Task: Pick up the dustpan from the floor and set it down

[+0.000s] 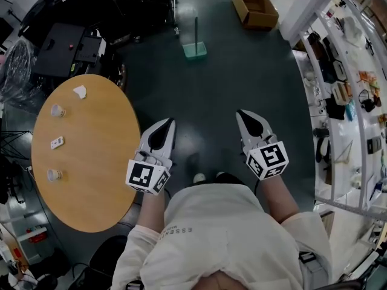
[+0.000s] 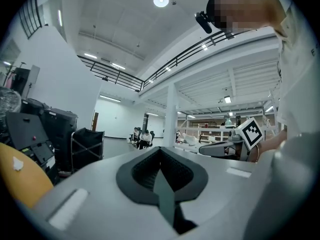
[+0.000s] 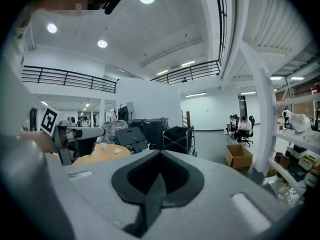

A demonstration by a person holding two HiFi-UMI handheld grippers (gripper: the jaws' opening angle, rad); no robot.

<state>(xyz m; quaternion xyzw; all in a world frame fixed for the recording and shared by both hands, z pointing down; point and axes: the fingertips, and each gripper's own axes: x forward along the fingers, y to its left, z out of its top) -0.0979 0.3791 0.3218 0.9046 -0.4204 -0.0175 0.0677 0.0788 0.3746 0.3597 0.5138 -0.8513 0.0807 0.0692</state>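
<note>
Grey and pressed together, the jaws of the left gripper point(image 2: 161, 159) are seen with nothing between them. The jaws of the right gripper point(image 3: 158, 160) are likewise closed on nothing. Both grippers are held side by side at waist height in front of the person point(image 1: 224, 234) and are pointed forward over the dark floor point(image 1: 205, 95).

The teal dustpan point(image 1: 195, 51) is set on the floor well ahead of both grippers, roughly in line with the gap between them, with its handle standing upright. It is touched by neither gripper. A cardboard box point(image 1: 256, 8) is placed on the floor beyond the dustpan and to its right, and black equipment point(image 1: 66, 47) is ranged to its left.

Just beside the left gripper a round wooden counter point(image 1: 97, 162) is seen. Near its left edge a paper scrap point(image 1: 80, 91), a small cup point(image 1: 57, 110), a white tag point(image 1: 57, 142) and a second cup point(image 1: 54, 175) are laid in a row. Shelving point(image 1: 341, 95) is ranged along the right edge of the floor.
</note>
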